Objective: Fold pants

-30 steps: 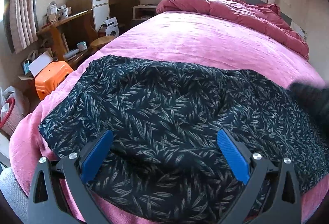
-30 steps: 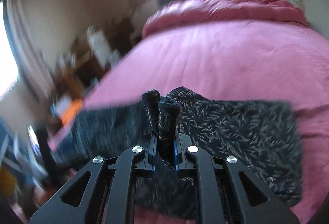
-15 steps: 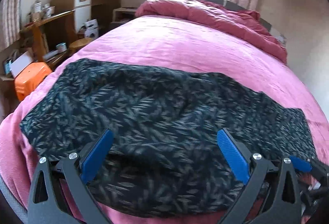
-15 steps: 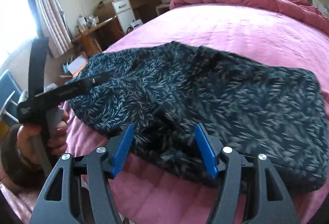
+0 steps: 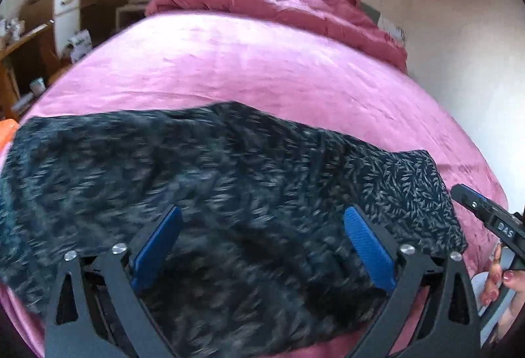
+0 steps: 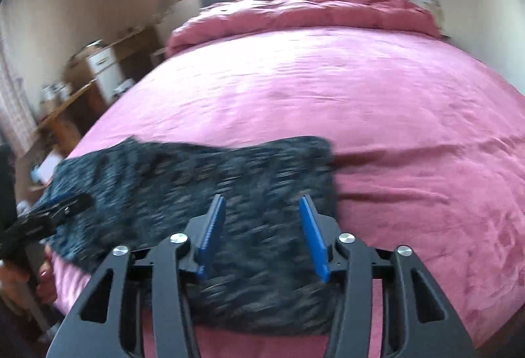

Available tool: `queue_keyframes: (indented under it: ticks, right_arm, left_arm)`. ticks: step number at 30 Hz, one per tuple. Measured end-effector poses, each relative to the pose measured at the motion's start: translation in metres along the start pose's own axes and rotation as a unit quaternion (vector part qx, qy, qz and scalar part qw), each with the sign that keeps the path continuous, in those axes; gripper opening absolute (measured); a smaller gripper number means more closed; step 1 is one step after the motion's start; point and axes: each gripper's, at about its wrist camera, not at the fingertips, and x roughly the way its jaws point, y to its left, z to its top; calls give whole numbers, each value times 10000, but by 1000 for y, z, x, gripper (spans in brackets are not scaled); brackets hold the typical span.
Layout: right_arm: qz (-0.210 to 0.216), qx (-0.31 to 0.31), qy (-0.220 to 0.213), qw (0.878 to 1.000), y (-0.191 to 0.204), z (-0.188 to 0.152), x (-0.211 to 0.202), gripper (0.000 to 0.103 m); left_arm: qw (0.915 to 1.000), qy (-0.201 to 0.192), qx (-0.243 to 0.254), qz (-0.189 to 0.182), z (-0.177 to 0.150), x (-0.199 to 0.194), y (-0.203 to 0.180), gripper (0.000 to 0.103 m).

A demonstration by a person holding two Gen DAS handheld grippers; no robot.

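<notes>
Dark leaf-print pants (image 5: 229,180) lie in a wide folded band across the near part of the pink bed (image 5: 256,62). My left gripper (image 5: 262,243) hovers over their front edge, jaws wide and closing slightly, with no cloth pinched between its blue pads. In the right wrist view the pants (image 6: 197,194) reach from the left edge to mid-bed. My right gripper (image 6: 264,236) hangs over their right end, jaws half apart and closing, pads clear of the fabric. Each view shows the other gripper (image 5: 485,217) (image 6: 49,213) at its edge, held by a hand (image 5: 502,279).
A rolled dark-pink duvet (image 5: 272,3) lies at the head of the bed under the window. A wooden desk and white drawer cabinet (image 5: 65,13) stand along the left side. An orange stool (image 5: 6,131) peeks in at the left. A bare wall (image 5: 459,30) runs on the right.
My right gripper let go of the bunched cloth, opened wide, then narrowed somewhat. Both grippers swung to the right along the pants, which now lie flat on the bed.
</notes>
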Motion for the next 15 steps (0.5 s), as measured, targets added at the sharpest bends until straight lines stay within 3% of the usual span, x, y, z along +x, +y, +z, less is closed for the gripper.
queue_keyframes:
  ticks: [4,5,7,10,12,14,15]
  right_arm:
    - [-79,86,67,9999,-11,9,21,32]
    - [-58,93,96,9999,-14,11,26,30]
    - [22,122,133,9998,-16,13,35,30]
    - [-6,92,238,9997,-16,11,49,30]
    - [-61,26,404,9992,-15,7,58,30]
    - [-116,1,465,9988,-13,7,63,30]
    - [-96,20,419,9991,-13,8,61,30]
  left_arm:
    - [9993,378,-9,-27,13,31,-15,77]
    - [9990,451,-13,-21,15,38,-16,69]
    - [9977,677,-90,-25,18,54,-20,61]
    - [9977,683,24,17,20,60,-29,48]
    - [9973,696,241,7,20,61,-39,24]
    - [9968,631,493,48,17,57,-51,10]
    - [9968,582,537,118,17,53,-53,8]
